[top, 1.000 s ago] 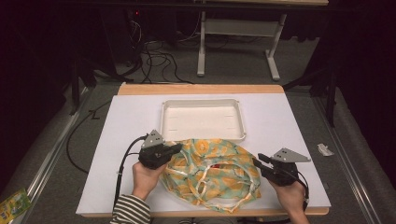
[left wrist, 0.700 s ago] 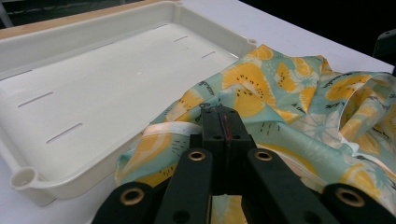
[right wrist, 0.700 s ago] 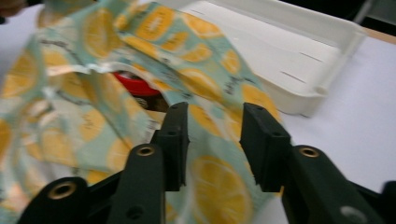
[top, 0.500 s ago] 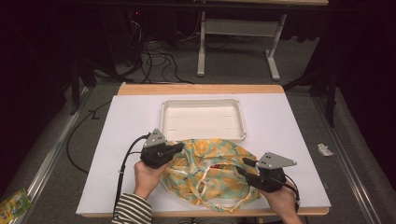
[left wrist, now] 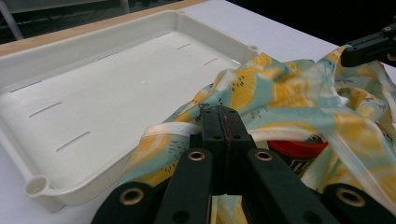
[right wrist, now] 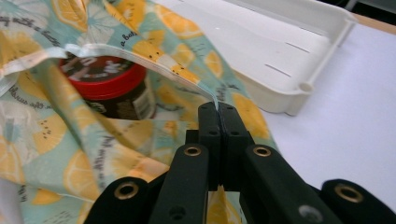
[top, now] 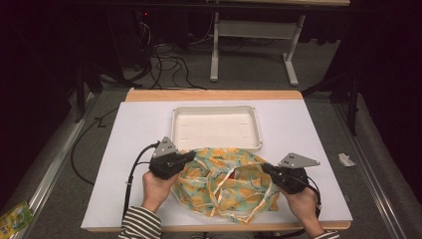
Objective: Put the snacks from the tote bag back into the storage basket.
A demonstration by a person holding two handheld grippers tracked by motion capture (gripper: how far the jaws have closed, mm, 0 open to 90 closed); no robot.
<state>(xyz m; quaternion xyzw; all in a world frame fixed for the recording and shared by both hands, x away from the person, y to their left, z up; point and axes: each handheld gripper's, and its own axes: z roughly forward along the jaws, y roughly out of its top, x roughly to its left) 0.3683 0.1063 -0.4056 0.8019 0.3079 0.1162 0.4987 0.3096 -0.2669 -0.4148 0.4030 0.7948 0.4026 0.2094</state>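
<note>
"Two grips are on, as far as I can see. The left gripper (left wrist: 219,123) has its jaws pressed together on the rim of the soft cloth bag printed with yellow lemon slices on pale teal (top: 226,181), and the right gripper (right wrist: 218,114) has just been closing and now pinches the white-edged hem on the opposite side."

"So the mouth is held at both sides. Where does the bag sit?"

"On the white table cover (top: 134,139), at the near edge, between the person's two hands, its far side touching the front wall of the shallow cream plastic tray (top: 216,109)."

"And inside it?"

"A dark round jar with a red lid (right wrist: 105,77), lying in the folds, apart from both grippers."

"Then what would you call done?"

"Taking hold of the opening on each side. I'd judge the rest is ahead: the mouth looks only partly spread, the jar is in the bag, and the tray holds nothing."

"Is the tray the jar's destination?"

"Likely, but that's my guess."
</note>
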